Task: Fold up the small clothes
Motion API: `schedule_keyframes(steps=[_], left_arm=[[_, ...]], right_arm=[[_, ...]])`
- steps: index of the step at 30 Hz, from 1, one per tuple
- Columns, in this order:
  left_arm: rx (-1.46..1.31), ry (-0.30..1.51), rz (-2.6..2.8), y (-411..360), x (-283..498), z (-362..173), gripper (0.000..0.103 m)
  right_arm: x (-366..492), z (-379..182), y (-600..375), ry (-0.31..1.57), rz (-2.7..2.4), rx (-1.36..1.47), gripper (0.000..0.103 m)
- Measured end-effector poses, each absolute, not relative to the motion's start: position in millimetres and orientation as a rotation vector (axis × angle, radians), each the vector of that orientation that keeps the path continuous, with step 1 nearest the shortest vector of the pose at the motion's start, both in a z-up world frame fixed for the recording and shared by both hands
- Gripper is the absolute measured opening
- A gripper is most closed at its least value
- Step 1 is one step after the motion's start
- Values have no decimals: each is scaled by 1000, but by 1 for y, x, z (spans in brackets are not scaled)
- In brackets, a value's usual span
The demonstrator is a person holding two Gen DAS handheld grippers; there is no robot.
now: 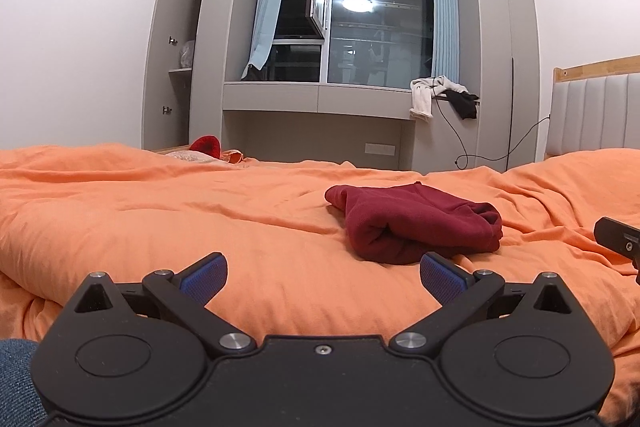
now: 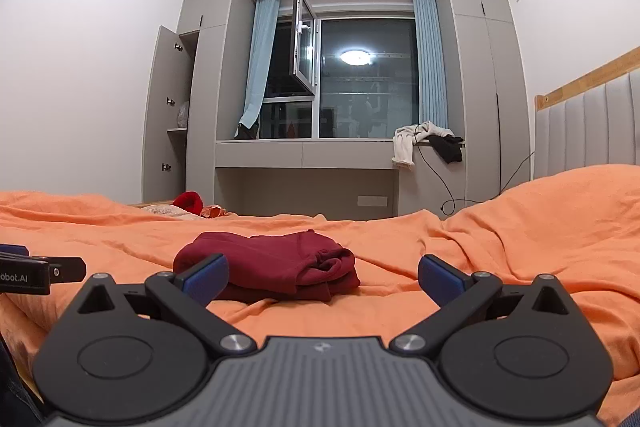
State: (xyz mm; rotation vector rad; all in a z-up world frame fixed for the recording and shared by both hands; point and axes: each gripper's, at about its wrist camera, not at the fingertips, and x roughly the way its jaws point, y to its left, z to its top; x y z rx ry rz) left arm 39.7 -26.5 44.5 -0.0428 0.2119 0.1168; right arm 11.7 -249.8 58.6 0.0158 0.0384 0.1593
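The left tongs [image 1: 323, 281] hang just above the near edge of the bed [image 1: 120, 211], spread wide and empty. The right tongs [image 2: 323, 281] are also agape with nothing between them. Beyond both, toward the bed's middle, the dark red garment [image 1: 416, 223] lies in a compact folded bundle. It looks essentially done; only tidying or another garment seems left.

A: What colour is the folded garment [image 1: 416, 221] ahead of the left tool [image 1: 323, 277]?

B: Dark maroon, plain. The bed cover [image 1: 160, 211] under it is orange with faint woven stripes.

A: And the tool's pads [image 1: 204, 277]?

B: Blue, finely ribbed, on black arms. The right tool [image 2: 323, 277] matches, with a grey ribbed body.

A: Beyond?

B: Pale blue curtains [image 2: 430, 67], grey cabinets [image 2: 486, 87].
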Motion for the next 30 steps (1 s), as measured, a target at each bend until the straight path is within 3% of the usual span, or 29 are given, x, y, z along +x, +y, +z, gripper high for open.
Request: schedule_keyframes(steps=[30], left_arm=[[-36, 223, 116, -26, 44, 45, 102]], right_arm=[[16, 54, -249, 60, 162, -6, 103]])
